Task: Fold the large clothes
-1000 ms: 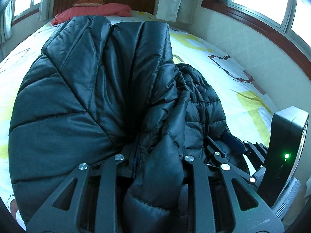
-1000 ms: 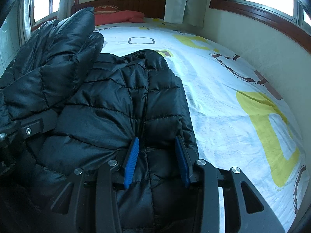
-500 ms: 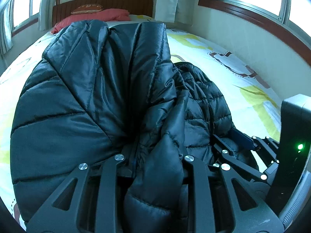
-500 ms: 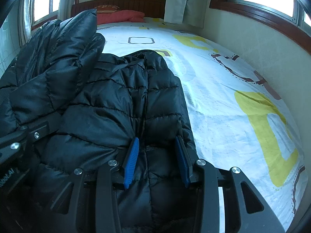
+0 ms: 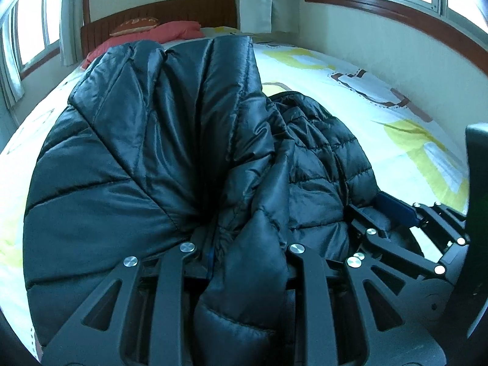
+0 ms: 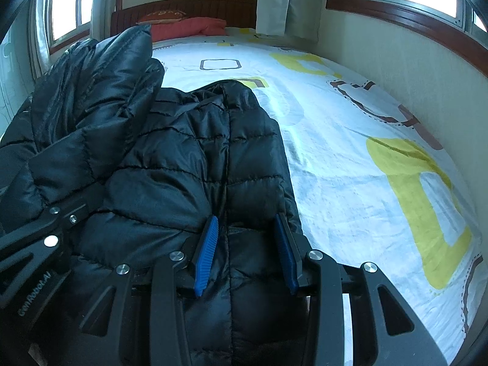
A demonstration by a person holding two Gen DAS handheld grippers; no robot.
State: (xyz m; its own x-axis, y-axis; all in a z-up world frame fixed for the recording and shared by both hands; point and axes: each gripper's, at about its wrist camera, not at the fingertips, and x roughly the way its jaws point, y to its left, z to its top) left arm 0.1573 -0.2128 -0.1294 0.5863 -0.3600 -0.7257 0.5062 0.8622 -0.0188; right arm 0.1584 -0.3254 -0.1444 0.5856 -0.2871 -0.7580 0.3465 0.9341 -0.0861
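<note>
Left gripper (image 5: 244, 244) is clamped on a raised fold of the black puffer jacket (image 6: 189, 158), apparently for carrying toward 3 o'clock. Right gripper (image 6: 247, 250), jaws apart, is pressed on the jacket's flat half, lying on the bed (image 6: 350, 158), seemingly as an anchor.

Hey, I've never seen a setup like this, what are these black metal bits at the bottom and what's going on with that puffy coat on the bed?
Those black bits are two handheld grippers; a person holds one in each hand. Each carries a wide-angle camera looking along its two fingers, so one picture comes from each. On the patterned bed sheet lies a black puffer jacket, being folded. The left gripper has a bunched fold of jacket packed between its fingers, lifted and draped over them. The right gripper, with blue pads, has a flatter part of the jacket between its fingers; whether it pinches is unclear. Red pillows sit by the headboard.
</note>
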